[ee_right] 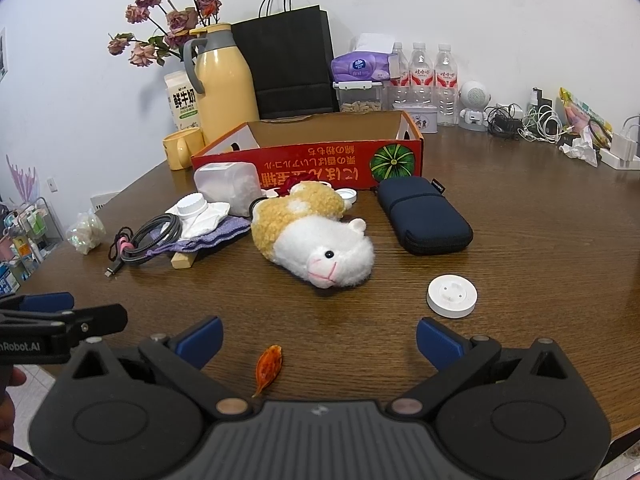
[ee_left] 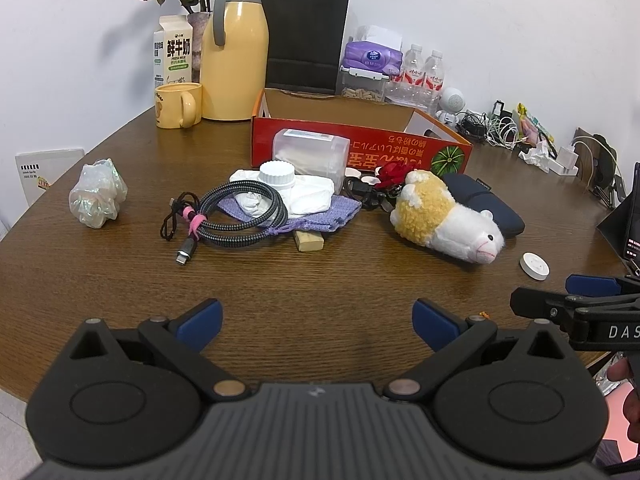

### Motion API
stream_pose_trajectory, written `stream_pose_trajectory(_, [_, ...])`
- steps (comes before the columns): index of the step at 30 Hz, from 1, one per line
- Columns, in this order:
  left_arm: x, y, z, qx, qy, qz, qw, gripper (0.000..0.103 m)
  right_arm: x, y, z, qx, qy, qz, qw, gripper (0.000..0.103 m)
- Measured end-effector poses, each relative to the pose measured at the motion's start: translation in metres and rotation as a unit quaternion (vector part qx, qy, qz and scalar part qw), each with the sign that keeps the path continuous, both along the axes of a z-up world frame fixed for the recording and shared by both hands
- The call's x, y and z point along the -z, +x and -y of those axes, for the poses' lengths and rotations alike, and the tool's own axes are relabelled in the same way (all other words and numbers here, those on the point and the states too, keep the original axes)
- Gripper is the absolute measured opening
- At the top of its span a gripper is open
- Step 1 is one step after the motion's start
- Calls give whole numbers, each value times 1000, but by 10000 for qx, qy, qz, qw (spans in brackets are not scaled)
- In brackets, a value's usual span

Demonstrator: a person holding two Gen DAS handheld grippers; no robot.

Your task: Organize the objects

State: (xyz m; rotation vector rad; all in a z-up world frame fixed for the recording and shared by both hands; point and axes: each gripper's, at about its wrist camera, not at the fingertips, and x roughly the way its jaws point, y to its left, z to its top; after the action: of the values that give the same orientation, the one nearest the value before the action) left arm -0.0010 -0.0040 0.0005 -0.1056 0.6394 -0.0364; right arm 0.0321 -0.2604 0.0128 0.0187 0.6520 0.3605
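Note:
An open red cardboard box point(ee_left: 360, 148) point(ee_right: 316, 164) stands at the middle back of the brown table. In front of it lie a yellow-and-white plush hamster point(ee_left: 444, 216) point(ee_right: 316, 236), a navy zip case point(ee_left: 488, 204) point(ee_right: 424, 214), a coiled braided cable point(ee_left: 236, 216) point(ee_right: 148, 240), a white cloth with a white lid point(ee_left: 296, 194), a purple pouch point(ee_left: 320, 214), a wooden block point(ee_left: 309, 241), a clear container point(ee_left: 308, 154) and a white round puck point(ee_left: 534, 266) point(ee_right: 452, 295). My left gripper point(ee_left: 318, 326) and my right gripper point(ee_right: 320, 344) are open and empty, low over the near table edge.
A crumpled iridescent bag point(ee_left: 98, 194) lies at left. A yellow thermos point(ee_left: 234, 48), mug point(ee_left: 178, 104), milk carton point(ee_left: 172, 52), black paper bag point(ee_left: 306, 36), tissues, water bottles point(ee_right: 424, 76) and tangled chargers point(ee_right: 536, 124) line the back. A dried orange leaf point(ee_right: 269, 368) lies between my right fingers.

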Motion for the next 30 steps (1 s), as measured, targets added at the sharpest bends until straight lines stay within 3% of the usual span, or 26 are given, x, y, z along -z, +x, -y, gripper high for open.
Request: stream_pose_trajectory(30, [-1, -1, -1, -12, -20, -7, 10000, 103, -3, 0, 2, -30, -30, 0, 10000, 103])
